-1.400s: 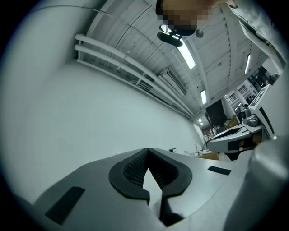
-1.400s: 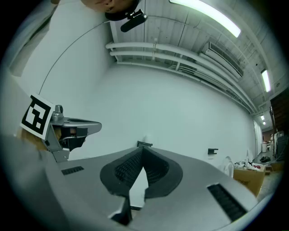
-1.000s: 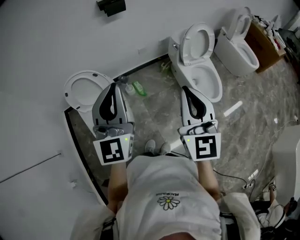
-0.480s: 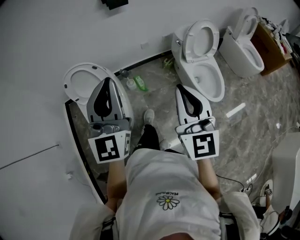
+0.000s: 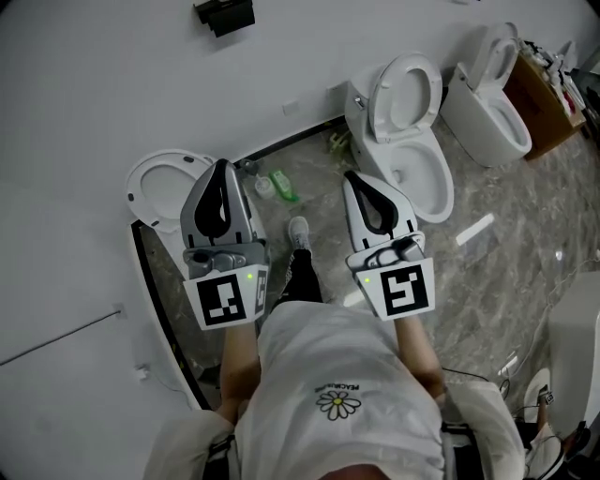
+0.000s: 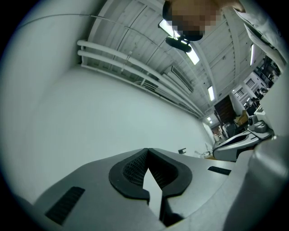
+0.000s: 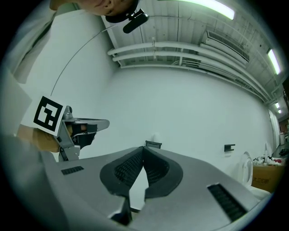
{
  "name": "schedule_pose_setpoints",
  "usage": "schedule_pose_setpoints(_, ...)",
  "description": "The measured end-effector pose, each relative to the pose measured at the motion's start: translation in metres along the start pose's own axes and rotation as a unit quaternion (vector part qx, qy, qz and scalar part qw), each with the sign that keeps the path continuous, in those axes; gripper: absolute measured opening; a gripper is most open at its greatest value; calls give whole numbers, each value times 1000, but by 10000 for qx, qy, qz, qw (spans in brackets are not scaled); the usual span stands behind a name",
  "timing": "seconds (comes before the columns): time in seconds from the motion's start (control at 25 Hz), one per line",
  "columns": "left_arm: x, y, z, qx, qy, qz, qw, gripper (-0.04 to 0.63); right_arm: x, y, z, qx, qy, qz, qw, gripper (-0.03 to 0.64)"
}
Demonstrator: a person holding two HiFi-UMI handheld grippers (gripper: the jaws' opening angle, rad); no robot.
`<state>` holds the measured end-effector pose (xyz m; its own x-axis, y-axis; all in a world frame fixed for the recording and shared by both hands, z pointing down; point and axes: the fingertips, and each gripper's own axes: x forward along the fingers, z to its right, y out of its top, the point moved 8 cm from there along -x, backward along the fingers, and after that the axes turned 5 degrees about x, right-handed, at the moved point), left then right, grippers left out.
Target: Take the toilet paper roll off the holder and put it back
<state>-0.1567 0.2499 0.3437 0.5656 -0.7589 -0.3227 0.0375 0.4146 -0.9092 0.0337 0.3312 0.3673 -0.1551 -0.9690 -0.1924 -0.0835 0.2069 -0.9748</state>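
Observation:
No toilet paper roll shows in any view. A black wall fitting sits high on the white wall, and whether it is the holder I cannot tell. In the right gripper view two small black fittings show on the same wall. My left gripper is shut and empty, pointing at the wall over a white toilet. My right gripper is shut and empty beside it. The left gripper also shows in the right gripper view.
A white toilet lies under the left gripper. Two more toilets stand at the right, with a cardboard box beyond them. A green bottle lies by the wall. The person's shoe is on the marble floor.
The person has stepped one foot forward toward the wall. Both grippers have moved a little closer to the wall and stay shut.

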Motion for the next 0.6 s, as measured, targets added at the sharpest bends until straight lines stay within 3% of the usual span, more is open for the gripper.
schedule_pose_setpoints(0.24,76,-36,-18,-61,4,-16,10000,17,86,-20,32,6,177,8,9998,9)
schedule_pose_setpoints(0.6,224,-72,-92,-233,19,109,9997,17,271,-17,76,-118,362,188,9991,9)
